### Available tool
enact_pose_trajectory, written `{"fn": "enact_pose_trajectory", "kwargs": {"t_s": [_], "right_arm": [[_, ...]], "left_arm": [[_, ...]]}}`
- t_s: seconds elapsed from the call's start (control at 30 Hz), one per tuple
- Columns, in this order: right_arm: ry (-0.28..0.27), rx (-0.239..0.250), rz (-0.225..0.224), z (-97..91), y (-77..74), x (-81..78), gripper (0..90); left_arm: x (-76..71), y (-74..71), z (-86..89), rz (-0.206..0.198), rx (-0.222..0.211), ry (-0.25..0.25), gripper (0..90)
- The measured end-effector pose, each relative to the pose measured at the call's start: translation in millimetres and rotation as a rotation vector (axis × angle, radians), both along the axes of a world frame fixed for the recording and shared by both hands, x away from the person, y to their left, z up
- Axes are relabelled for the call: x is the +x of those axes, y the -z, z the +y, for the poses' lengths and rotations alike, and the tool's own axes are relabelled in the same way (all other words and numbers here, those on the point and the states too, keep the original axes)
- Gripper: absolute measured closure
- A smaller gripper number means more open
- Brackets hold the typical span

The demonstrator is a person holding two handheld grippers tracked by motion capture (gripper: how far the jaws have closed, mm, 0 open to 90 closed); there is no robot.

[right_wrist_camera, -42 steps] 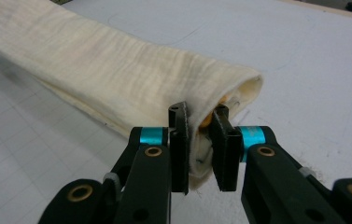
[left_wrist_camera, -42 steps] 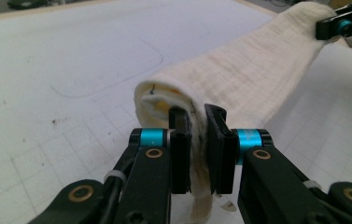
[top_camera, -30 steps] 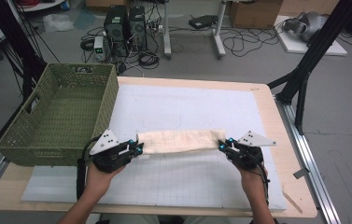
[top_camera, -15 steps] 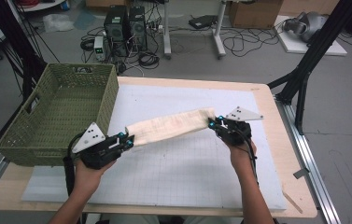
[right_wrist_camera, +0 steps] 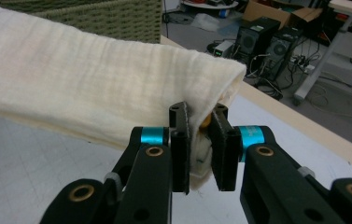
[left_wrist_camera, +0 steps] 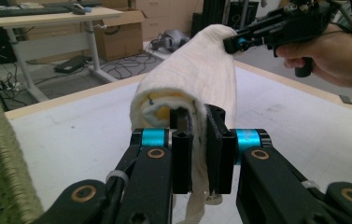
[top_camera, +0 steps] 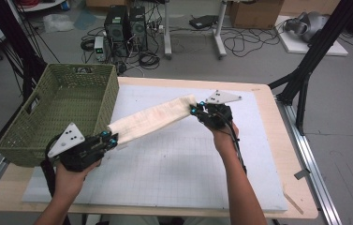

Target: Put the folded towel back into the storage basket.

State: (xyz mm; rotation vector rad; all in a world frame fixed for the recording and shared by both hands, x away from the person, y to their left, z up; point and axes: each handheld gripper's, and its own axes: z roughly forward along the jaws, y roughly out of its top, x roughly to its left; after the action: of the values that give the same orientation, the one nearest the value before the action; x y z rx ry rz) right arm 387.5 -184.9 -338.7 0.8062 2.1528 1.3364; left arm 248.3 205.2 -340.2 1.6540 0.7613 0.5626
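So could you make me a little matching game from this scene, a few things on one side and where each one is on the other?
Things:
1. rolled cream cloth
2. green woven basket
3. white gridded mat
4. black computer towers

Places:
A. on the floor beyond the table
B. covering the wooden tabletop
C. at the table's left edge
D. held at both ends above the table

Pairs: 1-D, 2-C, 3-B, 4-A

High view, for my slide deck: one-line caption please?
Both grippers, left and right, clamp a rolled cream towel by its ends beside a green basket.
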Motion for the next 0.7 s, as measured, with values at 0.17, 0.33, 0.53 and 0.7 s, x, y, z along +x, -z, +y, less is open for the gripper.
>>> {"fn": "enact_pose_trajectory", "kwargs": {"t_s": [0.17, 0.33, 0.53, 0.7], "right_arm": [[-0.028, -0.008, -0.023, 21.2, -13.4, 11.0, 80.3], [-0.048, -0.010, -0.031, 42.9, -22.9, 22.0, 80.3], [-0.076, -0.016, -0.041, 69.8, -33.6, 34.9, 80.3], [-0.101, -0.019, -0.046, 94.1, -40.4, 43.8, 80.4]], "left_arm": [[-5.7, -5.4, 11.6, -0.012, 0.009, -0.022, 81.7], [-9.8, -8.5, 22.9, -0.022, 0.002, -0.044, 81.8], [-13.8, -12.0, 38.8, -0.033, 0.000, -0.075, 81.8], [-15.2, -15.1, 56.8, -0.040, -0.004, -0.115, 81.8]]}}
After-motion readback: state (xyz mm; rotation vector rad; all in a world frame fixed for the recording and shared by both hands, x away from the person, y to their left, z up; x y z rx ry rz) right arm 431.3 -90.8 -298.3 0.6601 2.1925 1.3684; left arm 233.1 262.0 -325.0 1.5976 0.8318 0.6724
